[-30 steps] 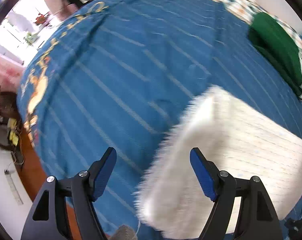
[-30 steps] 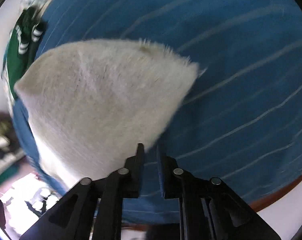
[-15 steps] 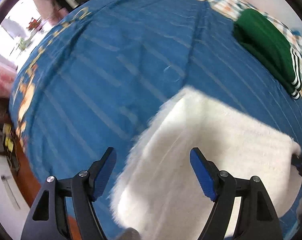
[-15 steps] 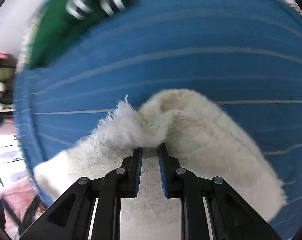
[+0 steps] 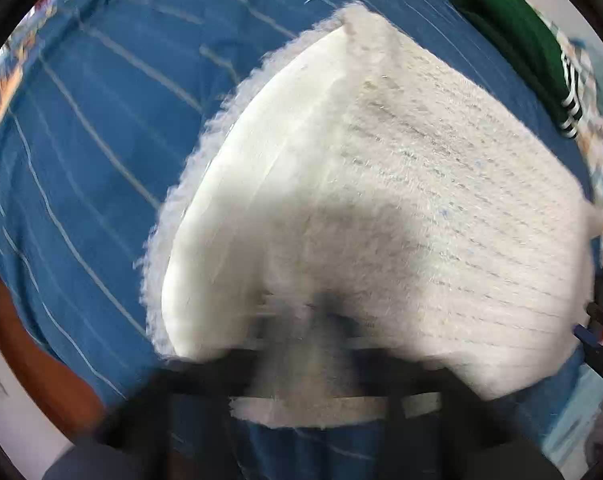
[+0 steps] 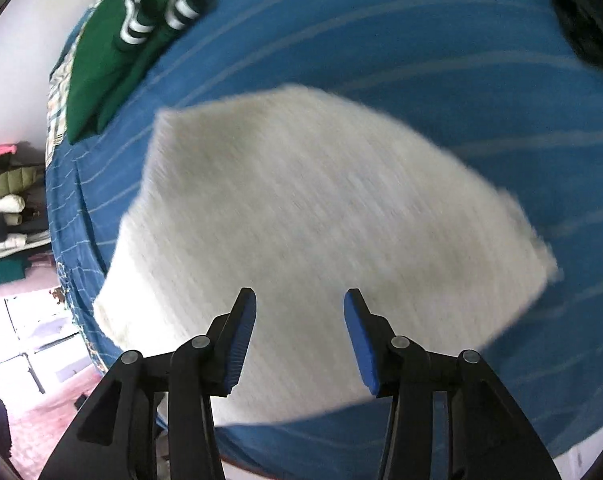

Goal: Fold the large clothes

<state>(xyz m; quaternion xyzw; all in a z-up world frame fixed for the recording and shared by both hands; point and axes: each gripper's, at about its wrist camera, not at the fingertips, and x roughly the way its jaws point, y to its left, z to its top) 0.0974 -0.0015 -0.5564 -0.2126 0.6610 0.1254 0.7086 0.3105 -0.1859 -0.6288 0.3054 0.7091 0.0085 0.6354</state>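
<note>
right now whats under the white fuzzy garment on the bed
The white fuzzy garment lies folded on the blue striped bedspread, which shows all around it. Whether anything else sits beneath cannot be seen. The green garment lies apart, not under it.

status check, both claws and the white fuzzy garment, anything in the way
Right claw open, above the white fuzzy knit garment. Left claw blurred, state unclear. Garment lies folded on blue striped bedspread. Green folded garment sits apart, not obstructing.

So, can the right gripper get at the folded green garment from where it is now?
Probably yes: the right gripper has its jaws open and empty above the white sweater, and only bare blue bedspread lies before the green garment, though it is a stretch.
</note>
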